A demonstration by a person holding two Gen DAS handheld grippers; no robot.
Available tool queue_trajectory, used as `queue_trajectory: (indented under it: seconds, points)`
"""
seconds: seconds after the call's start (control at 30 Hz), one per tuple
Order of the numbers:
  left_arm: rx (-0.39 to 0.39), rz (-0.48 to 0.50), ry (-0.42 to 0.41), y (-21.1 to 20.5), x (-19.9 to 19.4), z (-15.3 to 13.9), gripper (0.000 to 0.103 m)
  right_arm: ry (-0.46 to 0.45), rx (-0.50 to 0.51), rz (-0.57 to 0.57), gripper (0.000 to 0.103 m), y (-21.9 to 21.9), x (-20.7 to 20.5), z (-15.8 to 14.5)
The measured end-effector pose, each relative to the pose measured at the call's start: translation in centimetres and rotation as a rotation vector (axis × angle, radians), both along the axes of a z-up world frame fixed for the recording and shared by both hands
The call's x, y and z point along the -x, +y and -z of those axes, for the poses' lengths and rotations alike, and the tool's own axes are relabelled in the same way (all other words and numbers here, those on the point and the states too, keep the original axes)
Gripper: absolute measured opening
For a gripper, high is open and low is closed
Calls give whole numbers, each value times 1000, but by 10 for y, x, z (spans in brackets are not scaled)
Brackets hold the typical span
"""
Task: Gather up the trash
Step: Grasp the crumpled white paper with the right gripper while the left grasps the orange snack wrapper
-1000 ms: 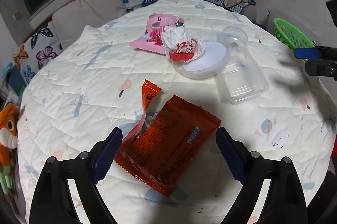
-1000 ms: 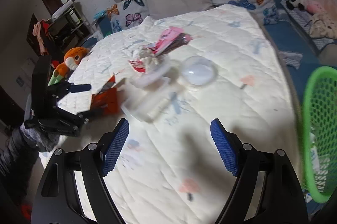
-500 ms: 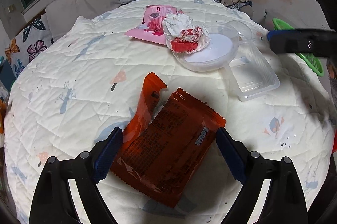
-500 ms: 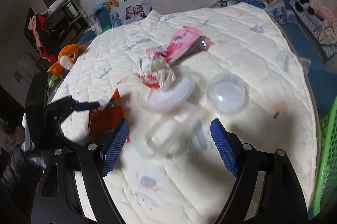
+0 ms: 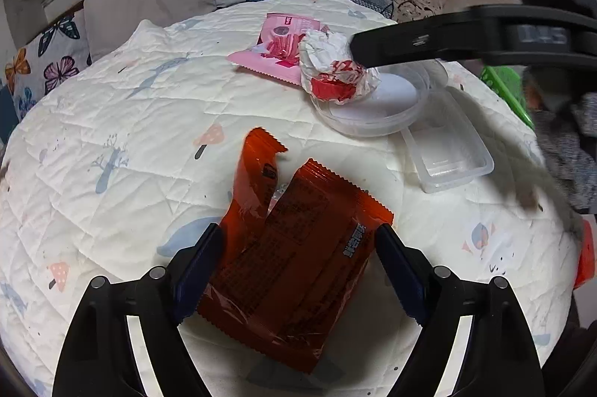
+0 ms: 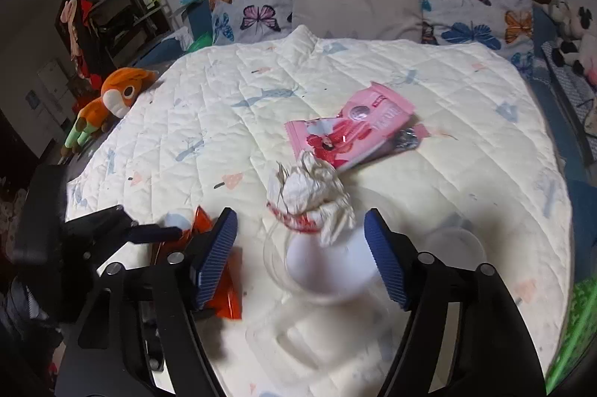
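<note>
Crumpled wrapper (image 5: 335,72) in round clear dish (image 5: 377,106), rectangular tray (image 5: 447,158) empty at 4 o'clock. Left gripper (image 5: 298,270) closing astride orange packet (image 5: 294,262); right gripper (image 6: 300,255) closing, unclamped, over dish. Quilted bed (image 5: 112,121), butterfly pillows (image 6: 477,5) behind.

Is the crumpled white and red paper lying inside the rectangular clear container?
No. The crumpled paper rests on the rim of the round clear bowl, while the rectangular container beside it holds nothing.

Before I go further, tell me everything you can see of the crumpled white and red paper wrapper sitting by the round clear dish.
The crumpled white and red paper wrapper is a loosely balled wad, white on top with red print around its lower edge. It rests on the rim of the round clear plastic dish, overhanging the white quilted bedcover, and lies against the pink snack packet behind it. The right gripper, fingers closing, reaches toward it; no finger touches it yet.
</note>
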State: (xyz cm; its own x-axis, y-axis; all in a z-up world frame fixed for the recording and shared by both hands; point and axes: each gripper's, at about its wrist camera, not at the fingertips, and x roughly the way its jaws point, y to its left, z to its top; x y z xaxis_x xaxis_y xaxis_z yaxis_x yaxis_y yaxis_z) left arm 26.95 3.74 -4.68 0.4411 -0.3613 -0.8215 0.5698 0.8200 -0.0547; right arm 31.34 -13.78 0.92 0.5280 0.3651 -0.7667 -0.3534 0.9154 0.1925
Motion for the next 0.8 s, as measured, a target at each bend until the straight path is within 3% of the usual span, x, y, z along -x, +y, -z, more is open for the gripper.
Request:
queue_trajectory:
  seconds: [0.17, 0.37, 0.47, 0.53, 0.8]
  points:
    - [5, -2, 7, 1, -2, 0, 80, 27, 38, -11, 67, 11, -18, 15]
    - [3, -5, 4, 0, -1, 1, 80, 36, 39, -12, 52, 9, -21, 21]
    - [12, -2, 3, -2, -1, 0, 70, 26, 15, -13, 48, 4, -14, 16]
    - [21, 3, 5, -4, 0, -2, 58, 21, -12, -9, 45, -1, -8, 12]
    - [53, -18, 5, -5, 7, -9, 34, -17, -138, 5, 45, -24, 22, -15]
